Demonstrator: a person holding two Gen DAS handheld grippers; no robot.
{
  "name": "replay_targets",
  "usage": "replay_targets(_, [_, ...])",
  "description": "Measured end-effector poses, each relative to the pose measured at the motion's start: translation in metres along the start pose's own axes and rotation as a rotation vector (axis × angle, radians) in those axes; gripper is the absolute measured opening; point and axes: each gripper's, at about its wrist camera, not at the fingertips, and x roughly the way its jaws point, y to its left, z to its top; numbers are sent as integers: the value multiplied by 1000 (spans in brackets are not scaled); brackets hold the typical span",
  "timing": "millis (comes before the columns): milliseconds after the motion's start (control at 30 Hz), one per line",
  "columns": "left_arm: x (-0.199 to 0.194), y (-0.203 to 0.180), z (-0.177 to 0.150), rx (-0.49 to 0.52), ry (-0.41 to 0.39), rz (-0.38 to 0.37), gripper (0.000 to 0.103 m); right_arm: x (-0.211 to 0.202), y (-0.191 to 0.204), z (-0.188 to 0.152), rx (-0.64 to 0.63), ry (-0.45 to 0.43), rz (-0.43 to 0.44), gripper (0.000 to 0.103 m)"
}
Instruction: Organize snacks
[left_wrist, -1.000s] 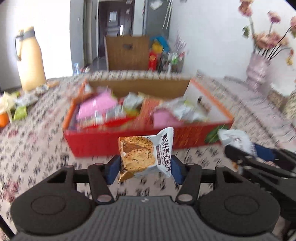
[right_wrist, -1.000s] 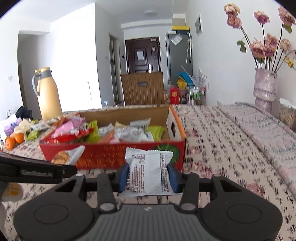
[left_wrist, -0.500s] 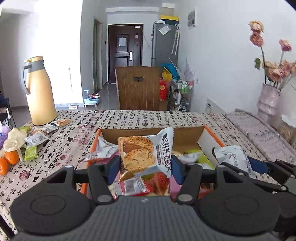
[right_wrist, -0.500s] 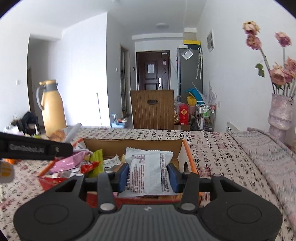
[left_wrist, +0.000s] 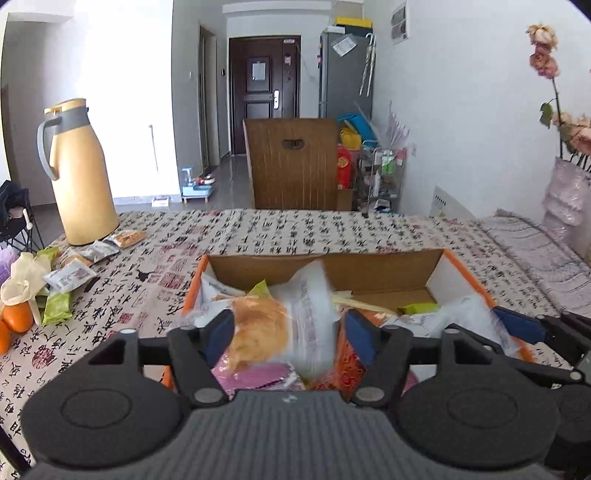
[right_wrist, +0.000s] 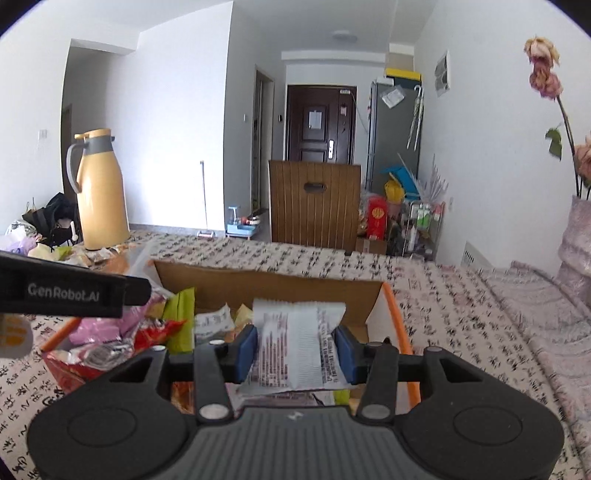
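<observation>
1. The cardboard box (left_wrist: 325, 264), brown inside with orange edges and red outer walls, now lies right under both grippers, where a second ago it stood farther off across the table (left_wrist: 280, 229). I judge both carries to be at the drop point.
2. The left gripper (left_wrist: 288, 330) has just been opening: its blue pads (left_wrist: 218, 332) stand clear of the biscuit packet (left_wrist: 280, 321), which shows motion blur between them over the box and seems to be falling free. That snack is as good as filed.
3. The right gripper (right_wrist: 295, 349) is closed narrowly on the white packet (right_wrist: 295, 350), pads pressing both sides, as half a second ago; it hangs over the box's right end, not yet let go.
4. The tablecloth is soft fabric printed with black calligraphy and red seals.
5. The packets are thin, crinkly, glossy film with crimped ends: the biscuit packet shows a golden biscuit picture, the white one small print.
6. More loose wrappers (left_wrist: 70, 273) lie by the smooth yellow jug (left_wrist: 83, 173), still to sort.
</observation>
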Motion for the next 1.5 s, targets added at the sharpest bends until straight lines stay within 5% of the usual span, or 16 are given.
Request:
replay_targets(67, [1, 2, -2, 2, -2, 7, 85, 3, -3, -2, 9, 12, 6, 57])
replay_targets(133, [-1, 5, -2, -6, -15, 17, 102, 3, -3, -3, 13, 8, 4, 85])
replay_targets(267, [-11, 12, -1, -20, -48, 24, 103, -6, -4, -2, 16, -7, -9, 103])
replay_targets(867, [-88, 30, -48, 20, -108, 7, 103, -82, 6, -36, 89, -17, -27, 103])
replay_targets(1500, [-131, 47, -130, 32, -30, -24, 103, -150, 29, -104, 139, 50, -35, 103])
